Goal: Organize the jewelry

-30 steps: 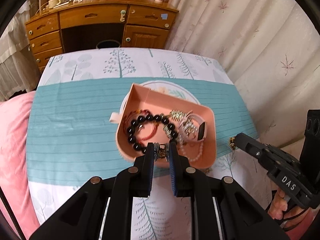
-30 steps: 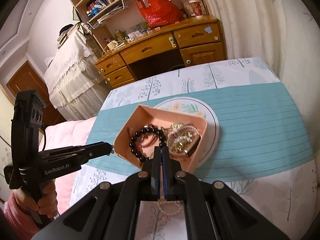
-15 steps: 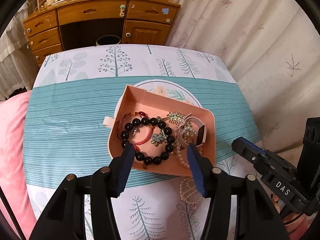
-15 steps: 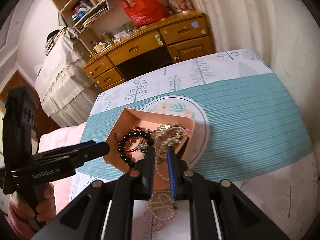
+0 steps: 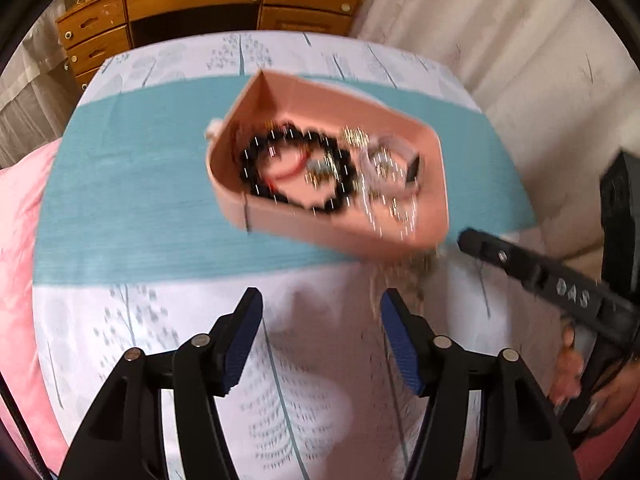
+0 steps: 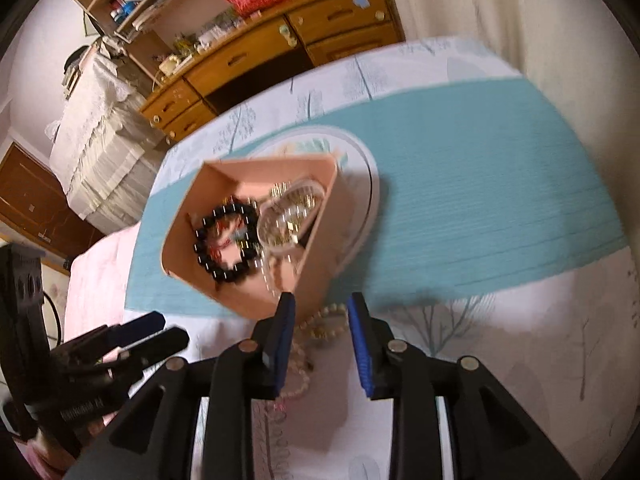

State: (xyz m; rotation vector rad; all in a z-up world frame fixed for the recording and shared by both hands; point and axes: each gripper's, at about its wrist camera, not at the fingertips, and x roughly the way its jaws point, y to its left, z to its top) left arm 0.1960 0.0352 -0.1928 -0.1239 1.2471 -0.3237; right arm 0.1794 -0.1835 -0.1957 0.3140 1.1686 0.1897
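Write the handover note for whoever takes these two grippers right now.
Left gripper: open, jaws just been opening, nothing between them.
Right gripper: open, jaws just been opening, over the pale pearl bead strand, not pinching it.
Pink cardboard jewelry box sits on the teal-striped tablecloth; black round-bead bracelet and gold pieces lie inside.
Done: most jewelry is boxed.
Left: the pearl strand hangs over the box's near wall onto the cloth; get it fully in.

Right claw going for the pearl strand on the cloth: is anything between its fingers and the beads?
Nothing visible. The right claw stands open, jaws just opened, over the pale pearl bead strand lying on the white tree-print cloth. The pink jewelry tray sits just beyond, its near corner close to the left fingertip.
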